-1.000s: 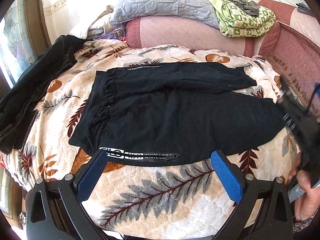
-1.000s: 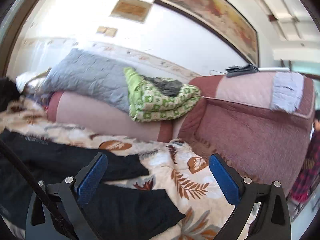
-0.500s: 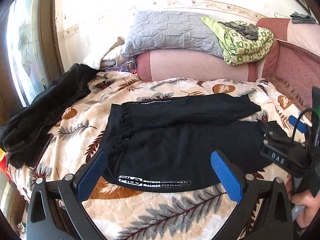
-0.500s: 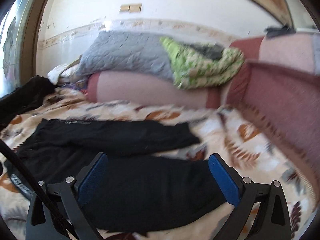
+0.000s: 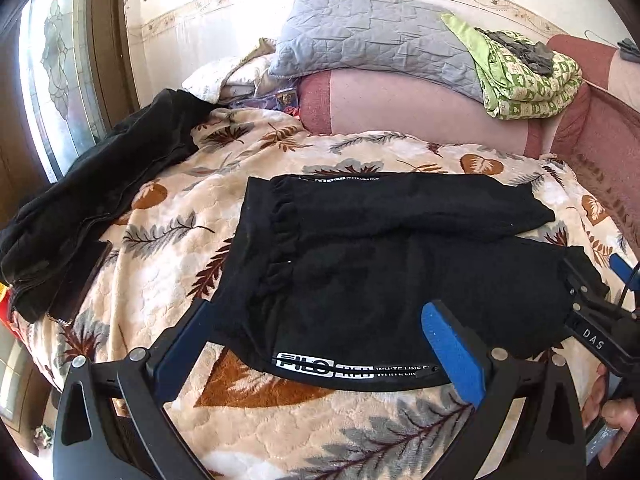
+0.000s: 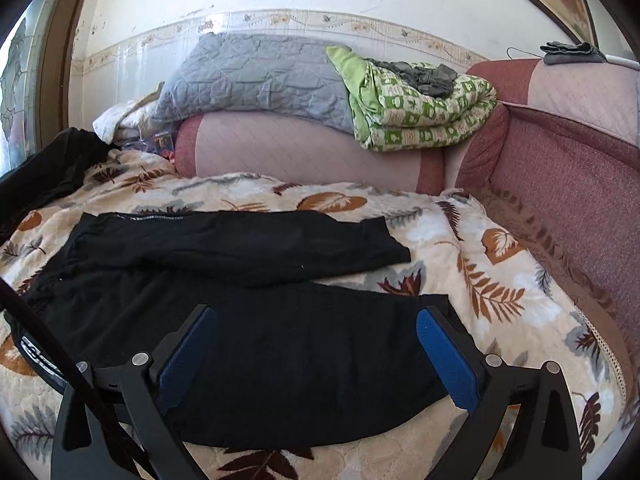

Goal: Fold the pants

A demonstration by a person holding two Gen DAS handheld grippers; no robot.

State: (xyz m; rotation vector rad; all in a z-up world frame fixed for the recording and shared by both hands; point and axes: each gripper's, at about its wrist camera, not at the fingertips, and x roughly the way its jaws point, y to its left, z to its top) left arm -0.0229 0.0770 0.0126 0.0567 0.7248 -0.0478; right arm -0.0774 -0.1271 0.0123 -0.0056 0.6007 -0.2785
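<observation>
Black pants (image 5: 384, 264) lie spread flat on a leaf-patterned blanket (image 5: 168, 216), waistband to the left, both legs running right; they also show in the right wrist view (image 6: 256, 320). A white logo strip (image 5: 344, 369) runs along the near leg's edge. My left gripper (image 5: 316, 344) is open and empty, low over the near waistband corner. My right gripper (image 6: 316, 352) is open and empty, low over the near leg close to its hem; it also shows at the right edge of the left wrist view (image 5: 600, 312).
A black jacket (image 5: 92, 200) lies on the blanket's left side. A grey quilt (image 5: 376, 48) and a green patterned quilt (image 5: 528, 80) rest on the pink sofa back (image 5: 408, 112). The red sofa arm (image 6: 568, 184) bounds the right side.
Both grippers have come down and forward toward the pants' near edge. The right gripper swung left from the sofa corner to face the near leg.
</observation>
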